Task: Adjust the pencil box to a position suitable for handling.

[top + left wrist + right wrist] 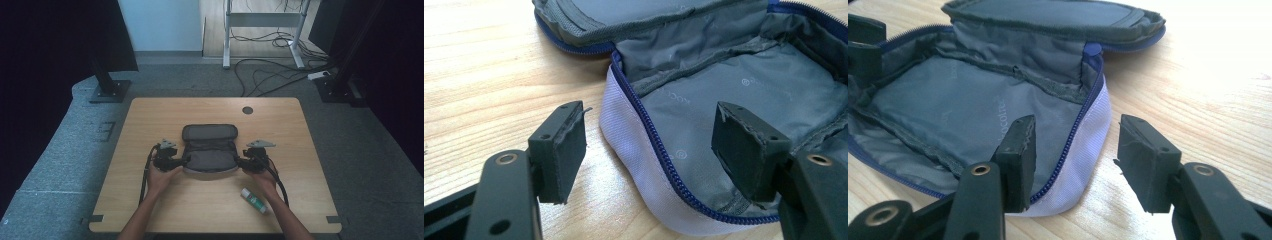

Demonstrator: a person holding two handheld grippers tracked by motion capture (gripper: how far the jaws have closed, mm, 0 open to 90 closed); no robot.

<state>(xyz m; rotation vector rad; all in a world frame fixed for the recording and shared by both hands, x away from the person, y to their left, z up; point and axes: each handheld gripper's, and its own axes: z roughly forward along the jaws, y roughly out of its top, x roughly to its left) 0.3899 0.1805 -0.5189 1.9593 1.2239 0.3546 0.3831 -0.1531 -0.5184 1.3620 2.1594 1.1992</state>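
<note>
Item: grey zip pouch point(210, 150), lying open at the middle of the wooden surface point(150, 120), lid flap folded back toward the far edge. Lining is showing grey with small printed marks; the zip is running blue along a white outer wall point(624, 125).

Item: left claw point(181, 161), sitting at the pouch's left end. Jaws are standing spread, straddling the white wall and zip: one pad point(561, 150) is hanging over bare wood outside, the other over the lining inside. Neither pad is visibly pressing the fabric.

Item: right claw point(240, 162), sitting at the pouch's right end. Jaws are likewise standing spread across the rim, one pad point(1018, 155) over the lining, the other over the wood; no pinching is visible.

Item: white tube with green label point(254, 199), lying on the surface near the person's right forearm, apart from the pouch.
</note>
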